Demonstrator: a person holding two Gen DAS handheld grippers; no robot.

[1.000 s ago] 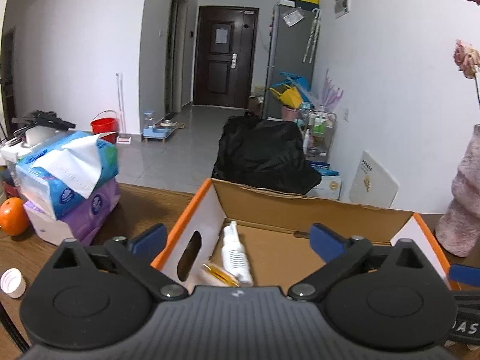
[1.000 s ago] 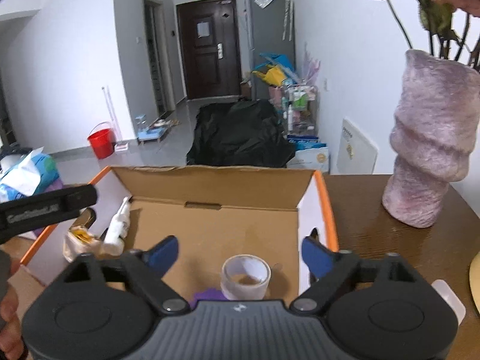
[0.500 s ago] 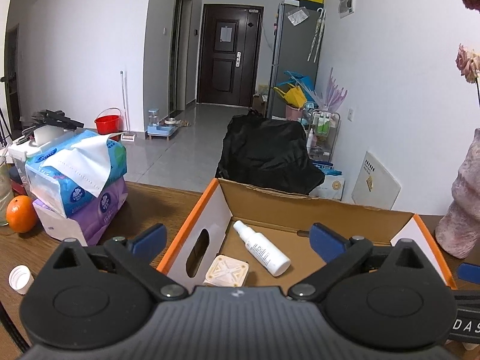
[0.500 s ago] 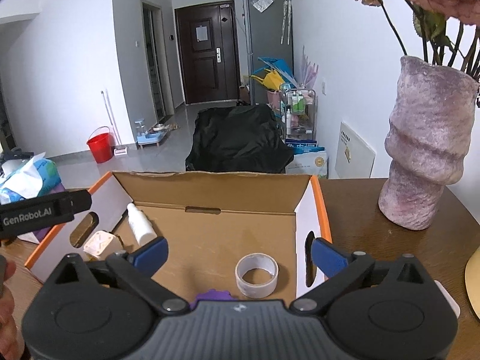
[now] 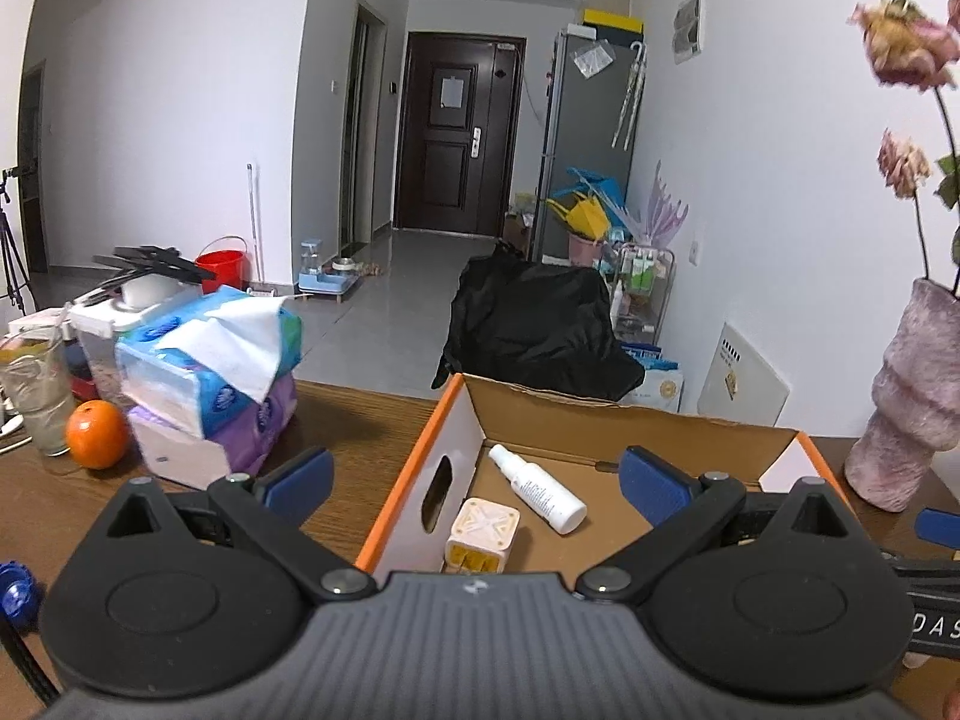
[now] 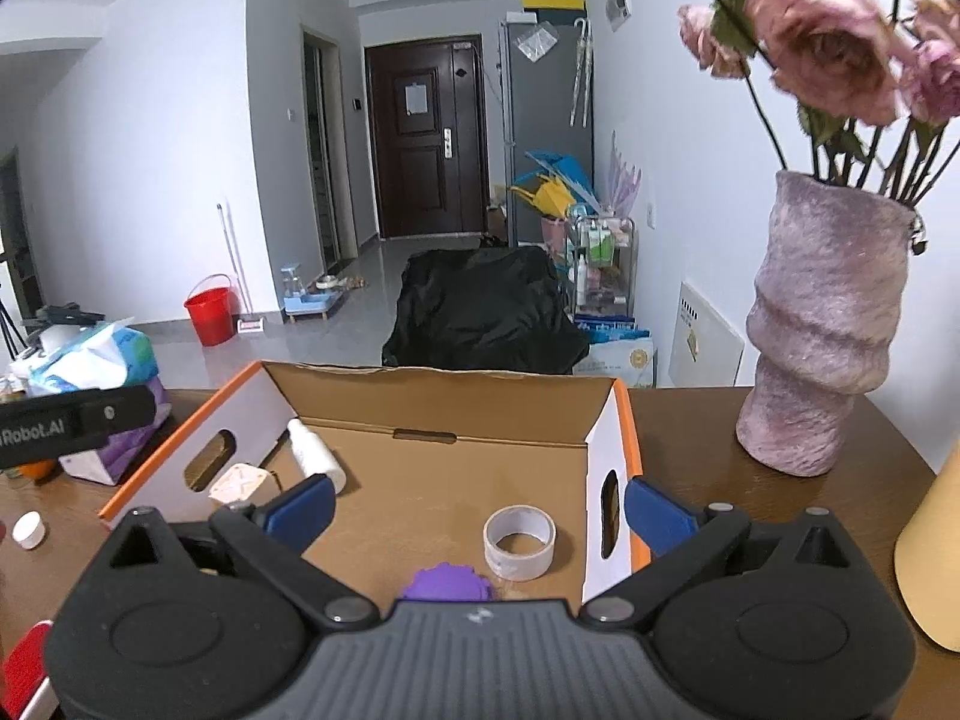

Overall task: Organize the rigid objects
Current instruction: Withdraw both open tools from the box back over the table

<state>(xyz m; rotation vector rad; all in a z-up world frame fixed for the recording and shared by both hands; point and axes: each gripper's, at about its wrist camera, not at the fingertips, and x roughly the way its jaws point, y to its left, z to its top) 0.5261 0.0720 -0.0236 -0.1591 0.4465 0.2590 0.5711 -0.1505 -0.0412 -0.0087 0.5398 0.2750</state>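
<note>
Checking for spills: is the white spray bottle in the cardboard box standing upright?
No, the white spray bottle lies on its side on the cardboard box floor.

White walls (image 5: 180, 120) flank a grey tiled floor (image 5: 384, 300) leading to a dark door (image 5: 453, 138).

Orange-edged box (image 6: 627, 420); white bottle (image 5: 538, 489); purple cap (image 6: 447, 582).

Vase (image 6: 822, 324), tissue packs (image 5: 207, 369), orange (image 5: 96, 435)
</note>
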